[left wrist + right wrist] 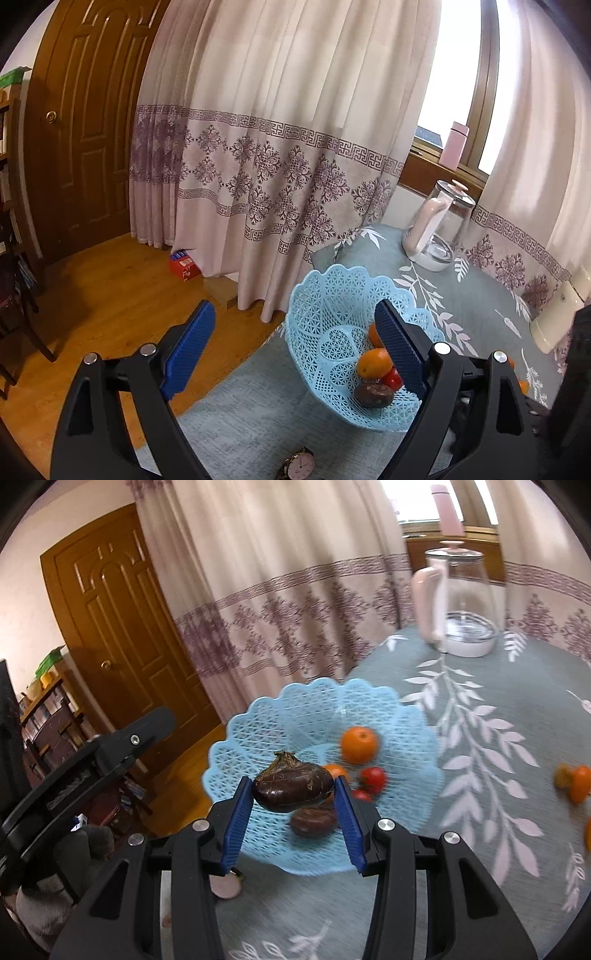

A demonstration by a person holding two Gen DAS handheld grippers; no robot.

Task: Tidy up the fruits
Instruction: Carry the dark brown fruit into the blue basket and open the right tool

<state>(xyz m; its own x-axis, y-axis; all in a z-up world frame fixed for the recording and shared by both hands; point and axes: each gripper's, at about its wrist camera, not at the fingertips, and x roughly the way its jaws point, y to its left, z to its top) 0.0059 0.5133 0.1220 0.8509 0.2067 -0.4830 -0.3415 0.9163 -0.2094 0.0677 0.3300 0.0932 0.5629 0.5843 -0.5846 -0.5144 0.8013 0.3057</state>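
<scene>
A dark brown fruit (293, 786) is gripped between the blue pads of the right tongs (294, 808), held just above the light blue basket (255, 723) on the desk (480, 812), while the left tongs (295, 343) are spread wide and empty beside that basket.

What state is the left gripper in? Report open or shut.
Open. In the left wrist view the left gripper has its blue pads spread wide with nothing between them, beside the blue basket.
</scene>
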